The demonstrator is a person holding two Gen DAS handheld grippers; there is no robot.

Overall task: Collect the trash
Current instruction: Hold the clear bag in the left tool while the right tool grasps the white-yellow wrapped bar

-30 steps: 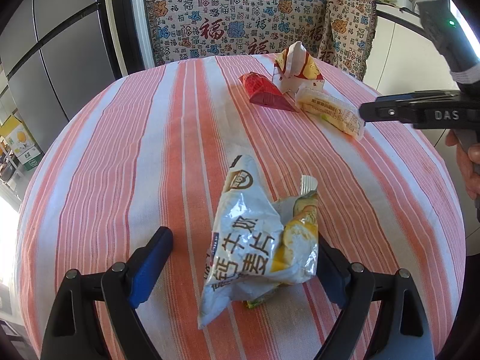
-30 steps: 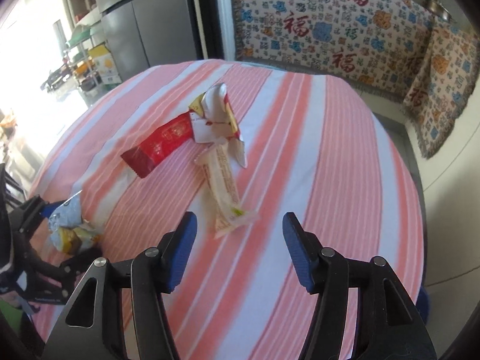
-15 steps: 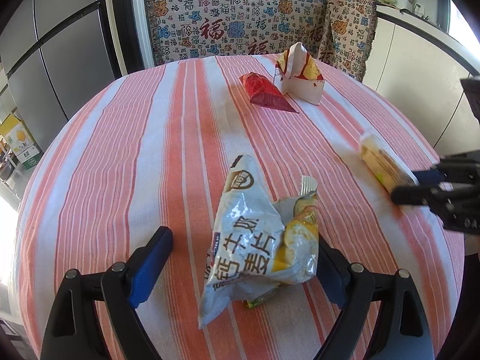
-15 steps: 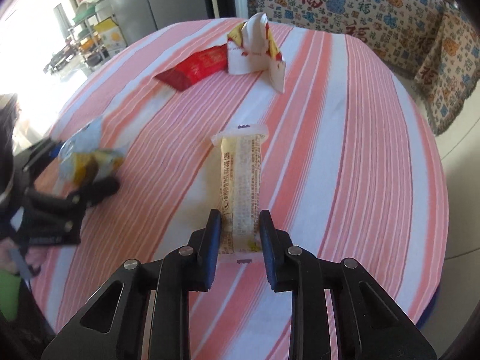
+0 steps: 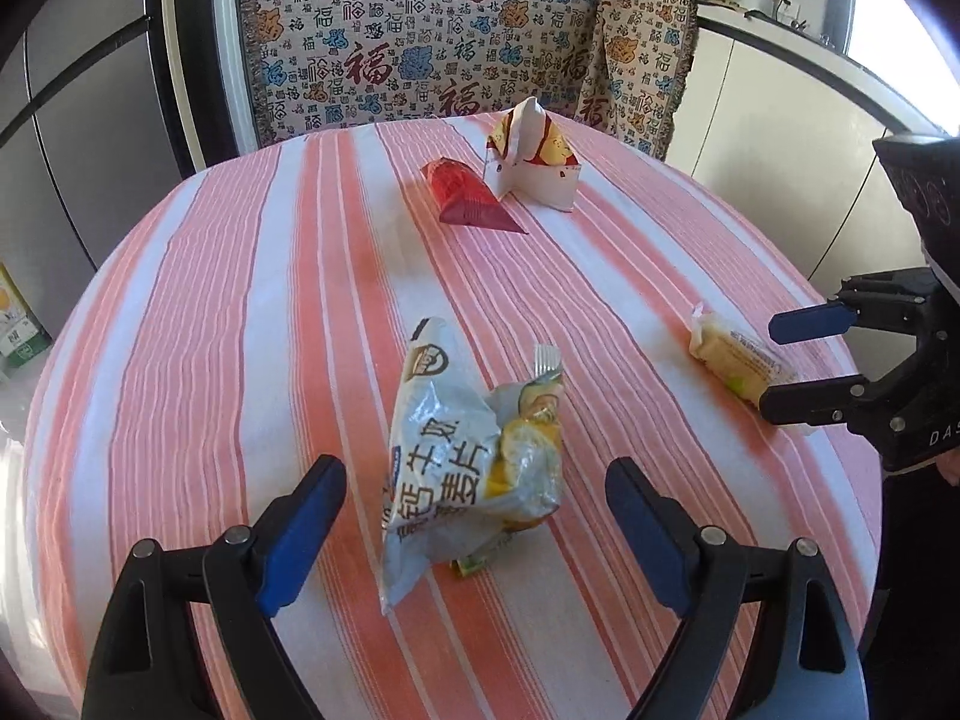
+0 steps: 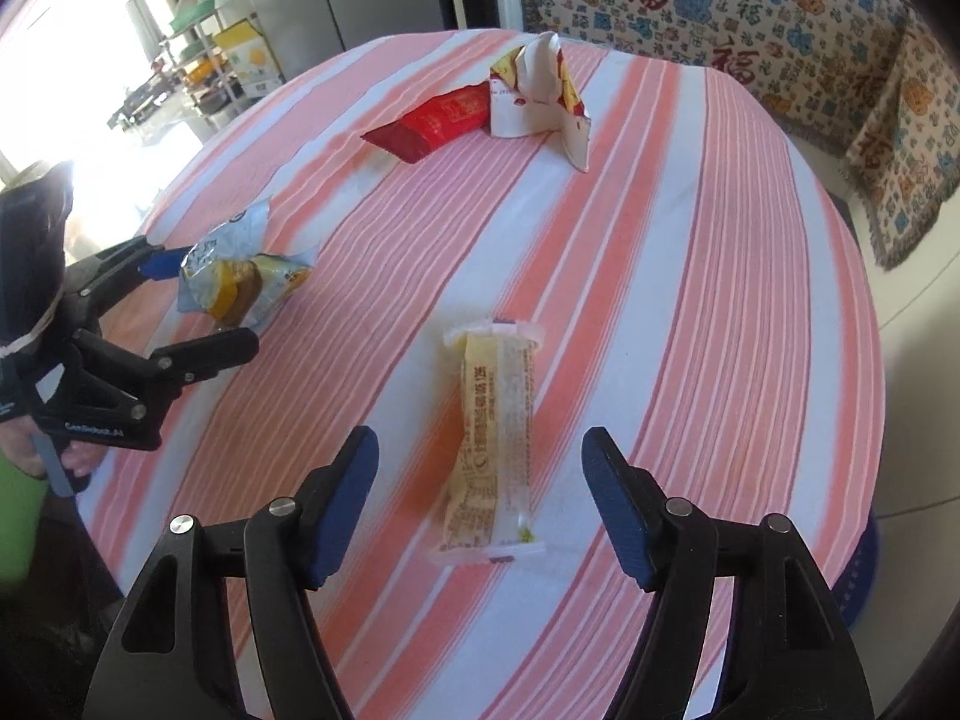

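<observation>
Pink and white stripes run across the round tablecloth (image 5: pixel 240 312) under both my claws. My left claw (image 5: pixel 474 531) stands wide open with the crumpled silver snack bag (image 5: pixel 474 456) sitting between its blue pads (image 5: pixel 303 531); neither pad touches the bag, and there is bare cloth on either side. That bag lies near the tabletop's near edge in the left wrist view.

My right claw (image 6: pixel 480 498) has just been opening, and its jaws now stand well apart with nothing gripped. The pale yellow bar wrapper (image 6: pixel 492 444) lies flat on the cloth between them, lengthwise along the line the claw points, its near end level with the pads (image 6: pixel 342 504) and clear of both. From the left wrist view the same wrapper (image 5: pixel 735 360) sits near the tabletop's right edge, with the right claw's (image 5: pixel 798 360) fingers above and below it.

Towards the far edge of the tabletop lie two more pieces: a red wrapper (image 5: pixel 465 198), flat on the cloth, and just beside it a torn white and yellow carton (image 5: pixel 531 159), standing up in a peak. The two seem to touch at one end. Both are well apart from either claw.

Behind the table hangs a patterned cloth (image 5: pixel 420 60) with red characters.
</observation>
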